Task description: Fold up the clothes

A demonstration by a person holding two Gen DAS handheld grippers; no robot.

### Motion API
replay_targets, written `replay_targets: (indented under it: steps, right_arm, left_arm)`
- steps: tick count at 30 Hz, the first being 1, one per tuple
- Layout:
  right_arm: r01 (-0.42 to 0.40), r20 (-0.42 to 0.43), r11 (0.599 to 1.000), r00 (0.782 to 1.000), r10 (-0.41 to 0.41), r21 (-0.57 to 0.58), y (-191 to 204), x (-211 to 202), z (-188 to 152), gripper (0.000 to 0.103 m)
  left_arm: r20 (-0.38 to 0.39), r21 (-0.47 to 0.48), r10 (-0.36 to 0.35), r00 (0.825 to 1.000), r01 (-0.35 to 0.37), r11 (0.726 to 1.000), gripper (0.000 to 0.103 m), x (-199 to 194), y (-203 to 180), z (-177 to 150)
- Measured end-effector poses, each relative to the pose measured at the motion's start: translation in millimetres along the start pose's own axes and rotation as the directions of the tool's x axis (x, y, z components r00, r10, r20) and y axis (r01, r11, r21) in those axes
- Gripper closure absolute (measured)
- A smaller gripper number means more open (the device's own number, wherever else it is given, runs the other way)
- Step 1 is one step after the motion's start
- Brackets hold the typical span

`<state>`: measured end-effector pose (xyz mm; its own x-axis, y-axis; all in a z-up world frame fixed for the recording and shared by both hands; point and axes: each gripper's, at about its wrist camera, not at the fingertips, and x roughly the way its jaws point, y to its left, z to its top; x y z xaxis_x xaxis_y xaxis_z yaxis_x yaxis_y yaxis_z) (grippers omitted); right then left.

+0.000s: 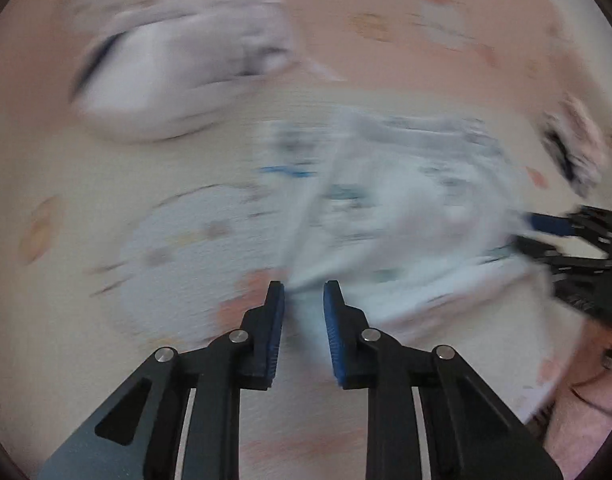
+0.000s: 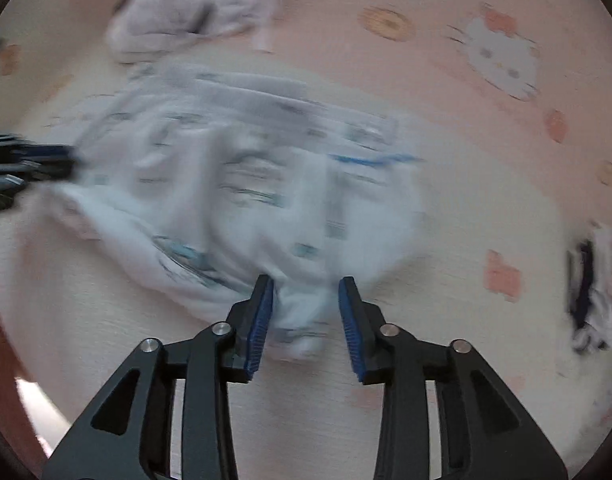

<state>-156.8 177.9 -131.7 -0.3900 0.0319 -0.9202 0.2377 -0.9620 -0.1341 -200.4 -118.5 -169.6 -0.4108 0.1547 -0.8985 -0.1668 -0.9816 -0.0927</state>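
We are letting go of the garment (image 2: 242, 200), a pale printed piece lying bunched on the sheet (image 2: 446, 272) between the two grippers. Our right gripper (image 2: 306, 312) points steeply down at its near edge; the jaws stand apart with a tuft of cloth between them, and the pads do not seem to press it. Our left gripper (image 1: 304, 312) is at the opposite end, jaws a little apart, with a corner of cloth just at the tips; again we judge it released, though blur makes the contact hard to read. Both pictures are smeared, so fine folds cannot be made out. To finish this step well, we should open both sides wide enough for the cloth to drop free, then lift straight up rather than sideways, so no fold is dragged out of place. We should check that the tuft on the right falls flat. A pile (image 2: 194, 12) of pinkish cloth lies beyond the garment, and another piece (image 2: 594, 280) well off to the right; neither should be disturbed.
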Motion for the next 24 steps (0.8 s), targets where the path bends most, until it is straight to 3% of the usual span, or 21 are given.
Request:
replay_targets:
  steps: [3, 5, 7, 11, 13, 14, 15, 18, 20, 22, 23, 24]
  right_arm:
    - [-0.072, 0.068, 0.992, 0.996, 0.065, 0.103, -16, -21, 5, 0.066]
    - [-0.110, 0.118, 0.989, 0.988, 0.098, 0.097, -8, -33, 13, 0.064]
    - [-0.118, 0.108, 0.992, 0.988, 0.112, 0.053, 9, -27, 22, 0.064]
    - [-0.082, 0.023, 0.996, 0.996, 0.081, 0.044, 17, 17, 35, 0.065]
    - [-0.063, 0.025, 0.994, 0.998, 0.060, 0.094, 3, 23, 36, 0.065]
    - [-0.038, 0.025, 0.992, 0.999, 0.035, 0.123, -6, 23, 36, 0.065]
    - [-0.028, 0.021, 0.989, 0.999, 0.026, 0.144, -15, 24, 35, 0.065]
    - [-0.005, 0.015, 0.981, 1.000, 0.002, 0.192, -34, 27, 34, 0.062]
    - [-0.013, 0.063, 0.979, 0.998, 0.000, 0.204, -33, 13, 35, 0.062]
    - [-0.071, 0.122, 0.982, 0.991, 0.050, 0.177, -19, -1, 40, 0.061]
    - [-0.100, 0.151, 0.982, 0.986, 0.075, 0.162, -13, -8, 43, 0.061]
    - [-0.107, 0.145, 0.987, 0.985, 0.089, 0.121, 0, -5, 46, 0.061]
  left_arm:
    - [0.089, 0.002, -0.105, 0.991, 0.105, 0.994, 0.080, -16, -6, 7]
    - [0.101, 0.088, -0.176, 0.979, 0.167, 0.982, 0.080, -14, -31, 19]
    - [0.083, 0.172, -0.222, 0.971, 0.206, 0.963, 0.080, -4, -55, 30]
    - [-0.018, 0.256, -0.147, 0.989, 0.147, 0.955, 0.080, 41, -73, 39]
    - [-0.018, 0.215, -0.146, 0.989, 0.146, 0.966, 0.081, 41, -57, 40]
    - [-0.016, 0.191, -0.138, 0.990, 0.139, 0.972, 0.092, 39, -47, 41]
    - [-0.016, 0.169, -0.126, 0.992, 0.127, 0.978, 0.096, 37, -36, 42]
    - [-0.003, 0.079, -0.108, 0.994, 0.107, 0.991, 0.095, 29, -12, 48]
    - [0.043, 0.053, -0.126, 0.991, 0.124, 0.991, 0.093, 12, -6, 52]
    - [0.096, 0.063, -0.221, 0.971, 0.216, 0.974, 0.084, -2, -11, 54]
    - [0.103, 0.072, -0.242, 0.965, 0.235, 0.969, 0.070, -1, -16, 55]
    - [0.098, 0.098, -0.258, 0.961, 0.249, 0.964, 0.064, 3, -24, 56]
